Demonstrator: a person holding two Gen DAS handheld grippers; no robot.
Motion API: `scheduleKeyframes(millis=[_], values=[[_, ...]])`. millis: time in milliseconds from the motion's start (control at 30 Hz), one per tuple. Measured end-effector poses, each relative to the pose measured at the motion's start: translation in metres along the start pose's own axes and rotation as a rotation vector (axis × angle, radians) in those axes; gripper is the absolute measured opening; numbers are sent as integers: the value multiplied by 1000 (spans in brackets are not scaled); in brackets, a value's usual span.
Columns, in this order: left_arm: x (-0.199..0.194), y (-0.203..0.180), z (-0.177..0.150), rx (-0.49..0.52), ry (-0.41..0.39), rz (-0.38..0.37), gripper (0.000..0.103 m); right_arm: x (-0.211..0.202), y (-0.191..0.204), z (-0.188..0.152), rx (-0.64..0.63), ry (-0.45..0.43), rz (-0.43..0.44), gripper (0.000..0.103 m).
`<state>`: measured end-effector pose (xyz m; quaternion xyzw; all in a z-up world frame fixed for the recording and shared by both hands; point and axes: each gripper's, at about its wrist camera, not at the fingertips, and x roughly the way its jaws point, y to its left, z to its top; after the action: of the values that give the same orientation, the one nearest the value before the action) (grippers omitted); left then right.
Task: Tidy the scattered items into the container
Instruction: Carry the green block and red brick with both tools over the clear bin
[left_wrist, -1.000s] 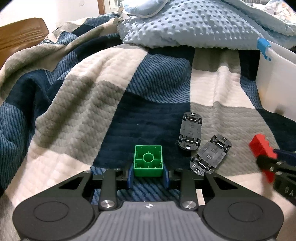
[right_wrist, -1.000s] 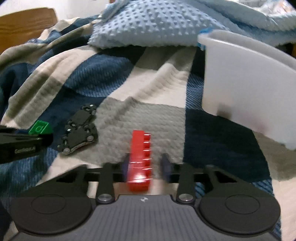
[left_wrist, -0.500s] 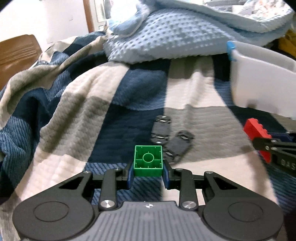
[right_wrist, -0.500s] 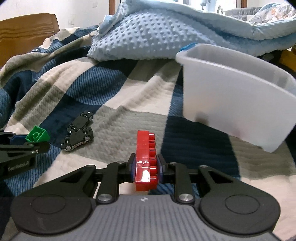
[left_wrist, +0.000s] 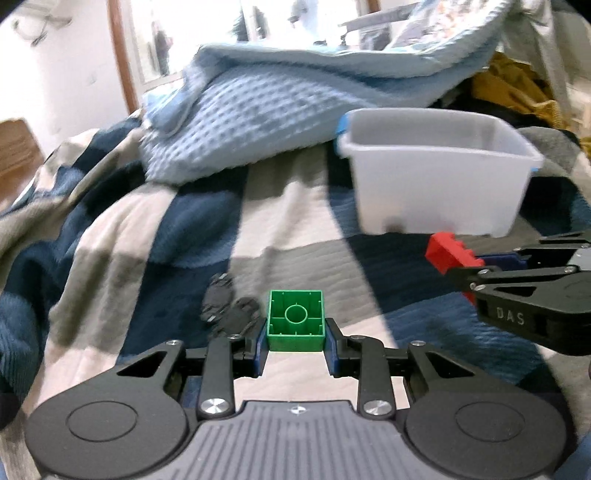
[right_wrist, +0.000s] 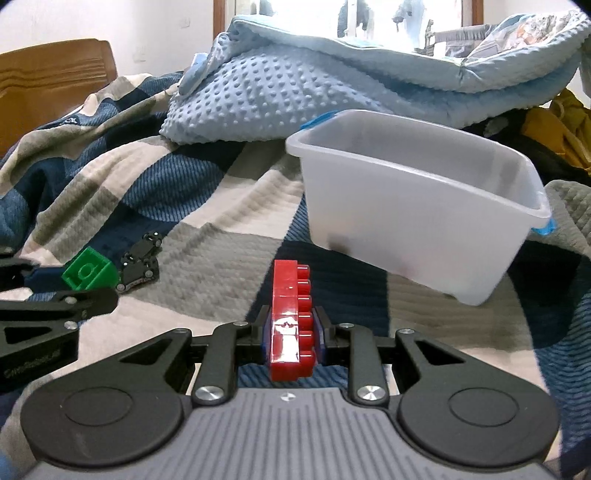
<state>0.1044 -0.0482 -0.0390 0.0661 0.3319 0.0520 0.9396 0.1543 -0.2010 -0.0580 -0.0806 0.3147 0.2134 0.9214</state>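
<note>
Two bricks in transit: one green square building brick (left_wrist: 295, 320) and one long red building brick (right_wrist: 291, 321), each carried clear of the bedding.
Green brick: pinched at its two side walls by the left gripper (left_wrist: 295, 341), hollow underside facing the camera; judged a side grip chosen so the brick drops free once the jaws part.
Red brick: clamped across its narrow width by the right gripper (right_wrist: 291, 341), studs facing right, its length running forward past the fingertips; the narrow grip leaves most of the brick overhanging, so it could pivot if knocked.
Container: white translucent plastic bin (right_wrist: 424, 206) with blue handle clips, standing on the checked quilt (right_wrist: 207, 258) ahead and to the right of both grippers, tilted on the soft surface; no item is visible inside, though its floor is hidden.
Items remaining: two black toy car chassis (right_wrist: 142, 262), upside down, lying touching each other on the quilt near the left gripper.
Surroundings: a pale blue dotted blanket (right_wrist: 266, 92) is heaped behind the bin.
Pose, left: pointing forward and downward, level across the jaws, bin ahead to its right.
Pose, right: same downward pitch, just beside the left gripper and nearer the bin.
Step judged: carry toward the bin; release not yet due, as neither brick is over the rim.
</note>
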Motion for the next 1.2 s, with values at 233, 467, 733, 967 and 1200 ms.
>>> scheduleKeyframes(millis=[233, 467, 733, 967, 1200], values=[[-4, -34, 30, 19, -25, -73, 34, -23, -42, 9, 23, -31, -19, 25], [0, -67, 68, 66, -61, -117, 34, -41, -81, 33, 40, -110, -51, 25], [23, -92, 115, 115, -95, -132, 34, -40, -127, 67, 100, -172, -42, 25], [51, -104, 157, 136, -129, -127, 34, -18, -155, 86, 119, -186, -47, 25], [84, -120, 190, 173, -149, -121, 34, 6, -171, 88, 147, -169, -65, 25]])
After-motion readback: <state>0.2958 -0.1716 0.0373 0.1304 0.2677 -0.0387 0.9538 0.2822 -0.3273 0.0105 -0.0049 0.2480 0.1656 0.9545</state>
